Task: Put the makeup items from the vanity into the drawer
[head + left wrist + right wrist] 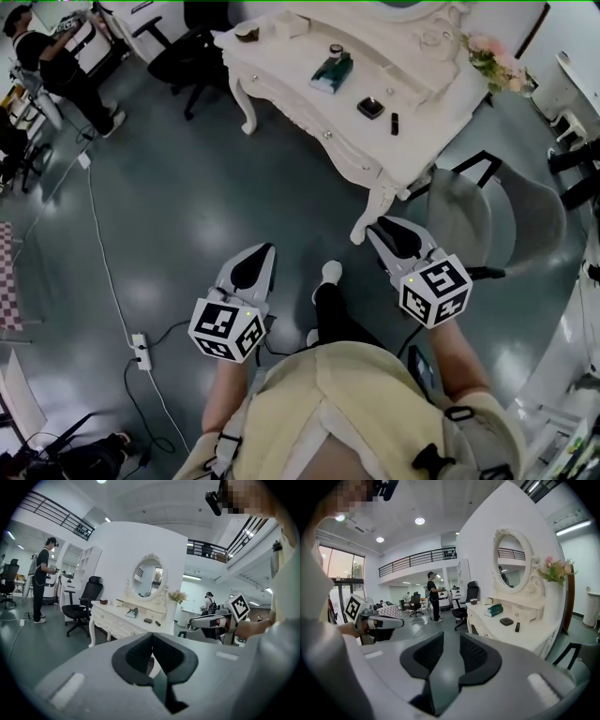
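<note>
Sitting on vanity (281, 58), makeup items (370, 108) far beyond closed left gripper (266, 248), ajar right gripper (376, 229).

Black compact (370, 107) and slim tube (395, 123) (both flat) on white vanity (291, 84)

Yellow top (356, 403), black trousers (334, 314), white shoe (330, 272); grey left gripper (265, 250) and right gripper (377, 230), 2 marker cubes (228, 330).

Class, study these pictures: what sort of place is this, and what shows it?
Probably a large open hall used as a lab or studio, not a home: the white vanity with its oval mirror stands on a bare floor near office chairs, under a railed mezzanine.
</note>
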{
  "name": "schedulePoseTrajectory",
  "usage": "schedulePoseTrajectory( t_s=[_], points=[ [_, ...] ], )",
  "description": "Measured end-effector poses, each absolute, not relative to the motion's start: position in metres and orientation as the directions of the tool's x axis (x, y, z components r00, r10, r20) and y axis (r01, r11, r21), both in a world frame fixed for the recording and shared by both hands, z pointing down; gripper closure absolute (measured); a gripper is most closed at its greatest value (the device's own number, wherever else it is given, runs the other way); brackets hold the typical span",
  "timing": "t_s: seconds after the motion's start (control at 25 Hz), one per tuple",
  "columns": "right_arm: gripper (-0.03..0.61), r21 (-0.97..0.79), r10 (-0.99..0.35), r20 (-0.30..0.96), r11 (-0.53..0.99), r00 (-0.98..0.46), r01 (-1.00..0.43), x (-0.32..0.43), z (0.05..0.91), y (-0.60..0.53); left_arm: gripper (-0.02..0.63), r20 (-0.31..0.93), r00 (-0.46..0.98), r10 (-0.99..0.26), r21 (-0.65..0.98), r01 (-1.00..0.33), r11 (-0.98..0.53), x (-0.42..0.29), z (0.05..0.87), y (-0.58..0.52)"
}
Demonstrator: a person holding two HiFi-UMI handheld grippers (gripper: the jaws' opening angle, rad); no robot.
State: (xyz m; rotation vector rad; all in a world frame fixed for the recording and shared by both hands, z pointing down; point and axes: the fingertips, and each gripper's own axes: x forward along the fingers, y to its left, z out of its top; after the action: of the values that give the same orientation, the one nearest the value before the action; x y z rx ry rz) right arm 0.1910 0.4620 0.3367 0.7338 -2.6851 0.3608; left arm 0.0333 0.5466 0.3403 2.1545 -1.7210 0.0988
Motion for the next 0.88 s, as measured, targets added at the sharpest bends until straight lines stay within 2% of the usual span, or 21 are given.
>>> schedulePoseTrajectory(
  t_s=[0.4,0.88],
  points=[
    [0.435,-0.115,-0.440,0.433,0.839,-0.786,-0.533,0.154,0.366,0.353,0.597,0.329,0.181,-0.927,0.238,-0.966,-0.105,-0.009,0.351,0.453],
    [0.430,-0.098,-0.579,0.450,0.725,-0.680,-0.681,0.183,0.379,0.238,0.597,0.377,0.280,-0.883,0.230,-0.952,-0.203,-0.002,0.369,0.338]
  ],
)
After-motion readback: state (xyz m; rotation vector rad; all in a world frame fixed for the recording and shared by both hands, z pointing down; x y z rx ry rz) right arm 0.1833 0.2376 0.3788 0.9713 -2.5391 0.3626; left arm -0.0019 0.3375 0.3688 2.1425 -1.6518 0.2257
